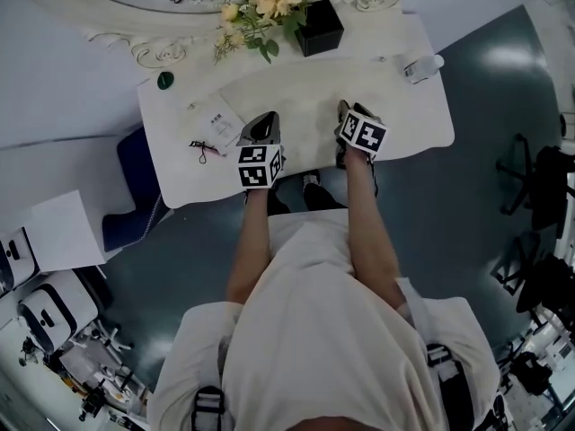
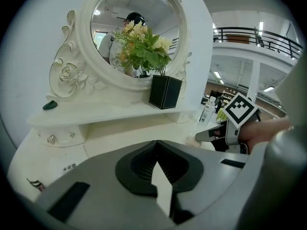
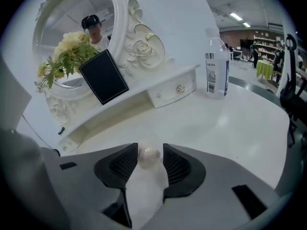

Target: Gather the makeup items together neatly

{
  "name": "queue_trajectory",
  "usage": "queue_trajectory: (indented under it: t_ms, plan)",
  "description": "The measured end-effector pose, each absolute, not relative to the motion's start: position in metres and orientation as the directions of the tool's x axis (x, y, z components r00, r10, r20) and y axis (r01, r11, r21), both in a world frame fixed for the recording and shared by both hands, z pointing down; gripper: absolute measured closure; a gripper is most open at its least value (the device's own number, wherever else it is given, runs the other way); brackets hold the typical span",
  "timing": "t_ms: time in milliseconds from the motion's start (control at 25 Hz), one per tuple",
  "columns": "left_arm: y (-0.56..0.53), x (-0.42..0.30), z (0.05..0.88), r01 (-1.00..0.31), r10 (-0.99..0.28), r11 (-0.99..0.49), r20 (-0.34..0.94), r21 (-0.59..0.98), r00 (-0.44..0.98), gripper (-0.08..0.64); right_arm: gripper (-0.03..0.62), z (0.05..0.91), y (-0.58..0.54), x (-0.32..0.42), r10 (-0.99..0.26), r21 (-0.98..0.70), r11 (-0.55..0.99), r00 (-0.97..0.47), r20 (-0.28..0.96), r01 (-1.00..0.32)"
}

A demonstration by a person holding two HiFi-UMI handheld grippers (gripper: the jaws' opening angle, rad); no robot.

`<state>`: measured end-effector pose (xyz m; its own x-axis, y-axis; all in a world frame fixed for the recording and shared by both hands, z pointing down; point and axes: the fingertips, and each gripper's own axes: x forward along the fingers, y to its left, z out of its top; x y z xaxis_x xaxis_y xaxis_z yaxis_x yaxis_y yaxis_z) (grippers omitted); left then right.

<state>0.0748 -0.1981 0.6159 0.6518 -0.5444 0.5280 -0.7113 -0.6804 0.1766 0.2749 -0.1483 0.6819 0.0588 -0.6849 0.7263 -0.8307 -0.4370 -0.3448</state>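
Two grippers hang over the tabletop (image 1: pixel 395 124), mid-frame: the left gripper (image 1: pixel 263 119) has its fingers (image 2: pixel 139 164) together, empty; the right gripper (image 1: pixel 347 108) has its fingers (image 3: pixel 122 164) apart, a pale round item (image 3: pixel 149 155) between them, bottom centre of its view.

My left arm (image 1: pixel 252 241) and right arm (image 1: pixel 368 232) extend forward, parallel. My left gripper (image 2: pixel 156 143): jaws closed tip to tip, empty. My right gripper (image 3: pixel 150 150): jaws apart around a small clear bead (image 3: pixel 148 155).

Lighting: bright, even, cool, from ceiling strip lights (image 3: pixel 236 17). Glare: sheen on dressing table (image 3: pixel 240 123), pale patch on floor (image 1: pixel 508 57). Shadows: faint. Both gripper views: fisheye bend, black corners. Blurred: small pearly item (image 3: pixel 148 154) at right gripper (image 3: pixel 150 150).
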Motion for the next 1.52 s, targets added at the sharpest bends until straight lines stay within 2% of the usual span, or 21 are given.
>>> queue_trajectory:
  t_ms: [280,480,680,800,960,1120,1280,1400,1520]
  plan:
    - [-0.195,0.078,0.616,-0.709,-0.544,-0.684,0.527,0.172,0.653,0.546,0.362,0.664,-0.151,0.274,-0.72,-0.299,-0.355,0.055,0.692,-0.886]
    - [-0.195,0.072,0.615,-0.72,-0.562,-0.673,0.516,0.17,0.647,0.545,0.361,0.632,-0.17,0.268,-0.771,-0.207,-0.232,0.05,0.634,-0.951]
    - [-0.195,0.048,0.614,-0.754,-0.596,-0.634,0.515,0.168,0.616,0.545,0.362,0.614,-0.191,0.228,-0.799,-0.092,-0.076,0.005,0.602,-0.993]
    - [-0.199,0.028,0.611,-0.782,-0.628,-0.602,0.509,0.163,0.589,0.546,0.362,0.605,-0.206,0.19,-0.811,-0.04,0.046,-0.061,0.582,-0.998]
    - [-0.199,-0.01,0.612,-0.832,-0.675,-0.53,0.511,0.165,0.532,0.546,0.364,0.613,-0.213,0.128,-0.776,-0.063,0.219,-0.213,0.593,-0.974]
    - [-0.194,-0.051,0.62,-0.875,-0.708,-0.451,0.527,0.174,0.47,0.546,0.371,0.627,-0.21,0.065,-0.704,-0.046,0.42,-0.357,0.614,-0.907]
    - [-0.186,-0.095,0.625,-0.911,-0.739,-0.377,0.539,0.165,0.403,0.545,0.387,0.64,-0.207,0.005,-0.596,0.026,0.634,-0.467,0.653,-0.772]
    - [-0.177,-0.126,0.629,-0.93,-0.752,-0.35,0.56,0.107,0.348,0.545,0.391,0.65,-0.2,-0.04,-0.489,0.08,0.783,-0.532,0.691,-0.616]
    - [-0.169,-0.151,0.631,-0.944,-0.763,-0.319,0.566,0.088,0.311,0.545,0.391,0.664,-0.191,-0.075,-0.398,0.193,0.898,-0.539,0.742,-0.397]
